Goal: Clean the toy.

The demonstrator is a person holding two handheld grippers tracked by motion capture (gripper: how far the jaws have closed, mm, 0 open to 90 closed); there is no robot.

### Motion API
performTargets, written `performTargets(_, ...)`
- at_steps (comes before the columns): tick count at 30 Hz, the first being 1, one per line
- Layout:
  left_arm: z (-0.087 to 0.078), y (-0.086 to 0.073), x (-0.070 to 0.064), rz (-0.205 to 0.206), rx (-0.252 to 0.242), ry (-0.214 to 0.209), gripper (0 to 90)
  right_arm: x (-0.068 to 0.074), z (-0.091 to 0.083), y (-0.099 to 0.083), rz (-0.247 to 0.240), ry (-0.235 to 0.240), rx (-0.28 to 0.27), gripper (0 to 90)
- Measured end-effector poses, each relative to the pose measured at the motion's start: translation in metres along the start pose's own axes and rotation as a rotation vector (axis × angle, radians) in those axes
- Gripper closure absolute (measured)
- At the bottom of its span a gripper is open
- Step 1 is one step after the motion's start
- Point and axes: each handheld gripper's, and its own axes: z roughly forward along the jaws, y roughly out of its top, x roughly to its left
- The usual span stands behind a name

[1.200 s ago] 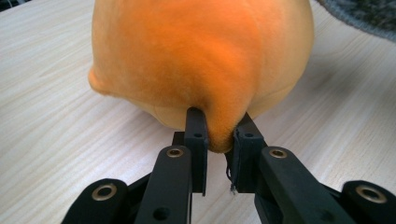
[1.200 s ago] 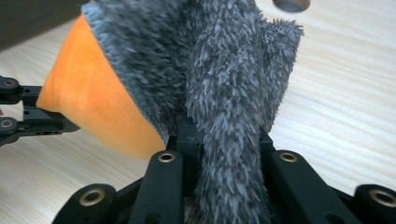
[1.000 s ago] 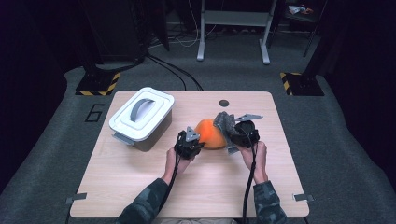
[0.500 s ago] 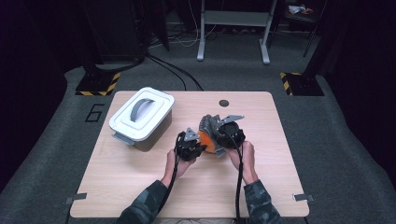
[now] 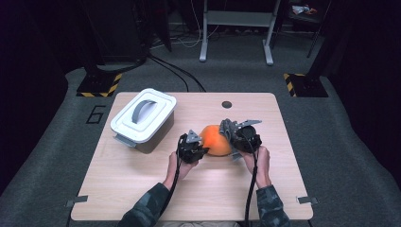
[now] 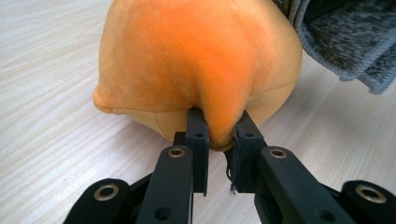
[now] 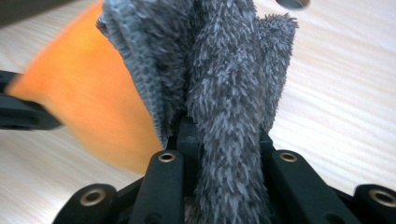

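Storage first, at the far left of the wooden surface [image 5: 142, 189]: a white lidded box [image 5: 143, 118] with a grey handle on top, standing well apart from the work. Right of it, near the middle of the surface, the left tool [image 5: 197, 147] has its jaws drawn narrow on a pinch of the orange plush ball [image 5: 216, 140]; the left gripper view shows that fold of plush [image 6: 219, 116] squeezed between the two black jaws low on the near side of the ball, which rests on the surface. The ball is close to round, so I cannot tell a long axis from above; in the left gripper view it looks slightly wider than tall, with a seam low on its left side. Touching the ball's right side is the grey fuzzy cloth [image 5: 226, 126], gripped by the right tool [image 5: 231, 135]. In the right gripper view the cloth [image 7: 224, 93] stands bunched up between the jaws, hiding their tips, and the ball behind it is a blurred orange patch cut off at the left edge.
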Motion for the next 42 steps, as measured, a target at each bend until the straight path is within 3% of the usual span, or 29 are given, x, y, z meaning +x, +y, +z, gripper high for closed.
performTargets(7, 0.0, 0.0, 0.001, 0.003, 0.008, 0.001, 80.1, -0.022, 0.018, -0.016, 0.049, -0.031, 0.068, 73.9)
performTargets(11, 0.0, 0.0, 0.001, 0.002, 0.004, 0.0, 80.1, -0.03, 0.031, -0.025, 0.107, -0.016, 0.112, 73.8)
performTargets(15, 0.0, 0.001, 0.001, 0.003, 0.007, 0.0, 80.1, -0.035, 0.043, -0.03, 0.115, -0.002, 0.142, 73.7)
performTargets(18, 0.0, 0.0, 0.002, -0.003, 0.005, -0.001, 80.0, -0.035, 0.036, -0.027, 0.099, -0.023, 0.13, 73.7)
performTargets(21, 0.0, 0.0, 0.002, 0.001, 0.007, -0.003, 79.9, -0.033, 0.015, -0.018, 0.086, -0.041, 0.074, 73.7)
performTargets(24, 0.0, 0.0, 0.002, -0.006, 0.006, -0.001, 79.9, -0.024, -0.006, -0.007, 0.063, -0.045, 0.015, 73.8)
performTargets(28, 0.001, 0.0, 0.002, -0.003, 0.004, 0.001, 79.9, -0.001, -0.026, 0.011, -0.008, -0.009, -0.047, 73.7)
performTargets(32, 0.0, 0.0, 0.001, -0.005, 0.007, 0.003, 79.8, 0.028, -0.026, 0.024, -0.082, 0.049, -0.063, 73.5)
performTargets(34, 0.0, -0.001, 0.002, -0.008, 0.01, 0.004, 79.8, 0.042, -0.018, 0.029, -0.117, 0.06, -0.054, 73.1)
performTargets(36, 0.0, -0.001, 0.003, -0.018, 0.011, 0.005, 79.7, 0.046, -0.011, 0.03, -0.142, 0.056, -0.034, 72.8)
performTargets(40, 0.001, -0.002, 0.003, -0.03, 0.007, -0.007, 79.6, 0.039, -0.008, 0.026, -0.115, 0.067, -0.031, 73.1)
performTargets(42, 0.001, -0.001, 0.002, -0.015, 0.006, -0.003, 79.6, 0.035, -0.01, 0.022, -0.106, 0.055, -0.029, 73.1)
